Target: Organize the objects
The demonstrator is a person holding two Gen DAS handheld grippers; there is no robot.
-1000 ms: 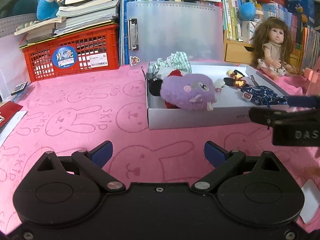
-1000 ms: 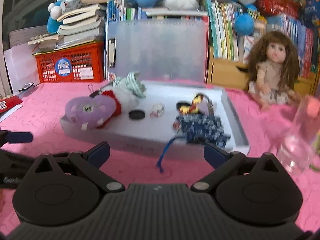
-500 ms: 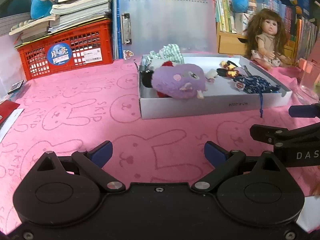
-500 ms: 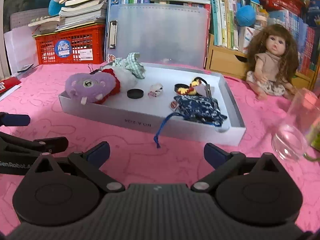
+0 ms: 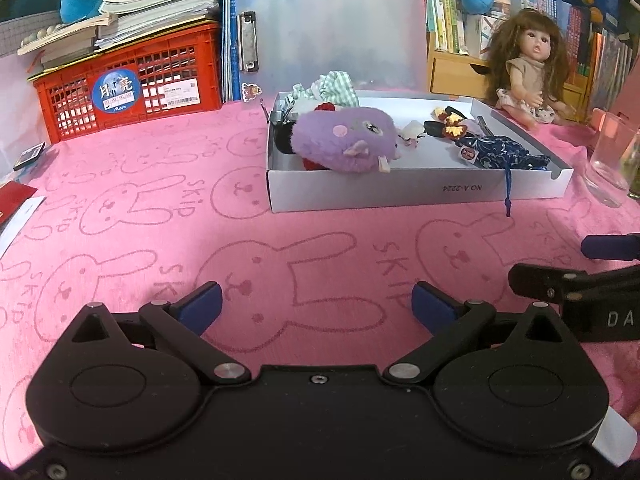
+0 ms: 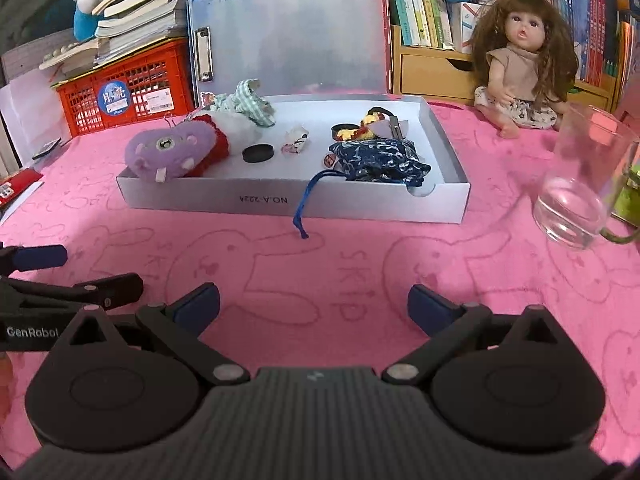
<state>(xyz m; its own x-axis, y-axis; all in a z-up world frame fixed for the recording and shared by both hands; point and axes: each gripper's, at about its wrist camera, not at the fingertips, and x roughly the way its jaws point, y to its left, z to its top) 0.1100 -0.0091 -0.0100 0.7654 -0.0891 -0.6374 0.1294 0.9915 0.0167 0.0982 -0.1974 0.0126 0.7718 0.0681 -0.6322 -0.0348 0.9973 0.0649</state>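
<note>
While you look through the left wrist view: your left gripper hangs low over the pink bunny-print cloth, well short of the box.
Left tool state: your jaws stand wide apart with nothing between the blue pads.
White box: it sits ahead and a little right of you on the cloth, its front wall facing you.
Purple plush: it lies at the left end of the box, leaning over the front wall.
Blue pouch: it lies at the right end of the box, its cord hanging down over the front wall.
Right gripper: it pokes in from your right edge, above the cloth.
Doll: she sits behind the box's right corner.
Red crate: it stands at the back left, books stacked on top.

From the right wrist view: your right gripper hovers above the cloth in front of the box.
Right tool state: your jaws are spread wide and carry nothing.
Box contents: purple plush on the left, black disc near the middle, blue pouch on the right with its cord draped over the front wall onto the cloth.
Glass: it stands on the cloth to the right of the box, apart from it.
Left gripper: it shows at your left edge, jaws parted.
</note>
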